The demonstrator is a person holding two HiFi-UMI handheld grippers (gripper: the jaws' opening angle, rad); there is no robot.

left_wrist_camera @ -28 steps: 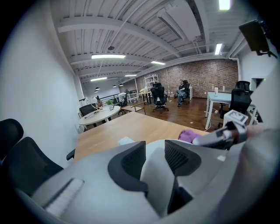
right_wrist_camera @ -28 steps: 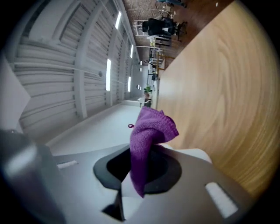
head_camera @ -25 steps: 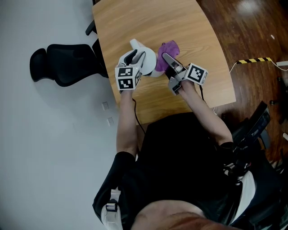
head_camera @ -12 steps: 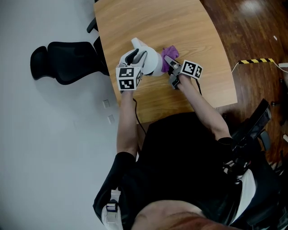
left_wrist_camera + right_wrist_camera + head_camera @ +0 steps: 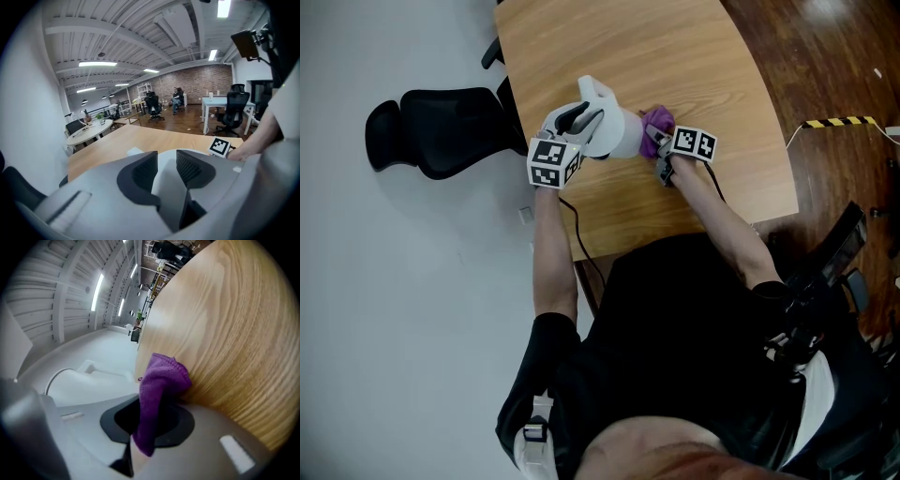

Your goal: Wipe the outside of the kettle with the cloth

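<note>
Lowered: my right claw, clenching cloth, at three o'clock of kettle; left claw clamps handle: steady, press, sweep.

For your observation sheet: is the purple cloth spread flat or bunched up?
Bunched: the cloth sits crumpled, pinched in the right gripper.

Colours noted: kettle white; cloth, at kettle's 3 o'clock, purple. Table light wood, fine grain. Left gripper and right gripper grey, black pads, cubes with black-and-white square markers. Chair, 9 o'clock, black. Tape, 3 o'clock, yellow-black stripes.
</note>
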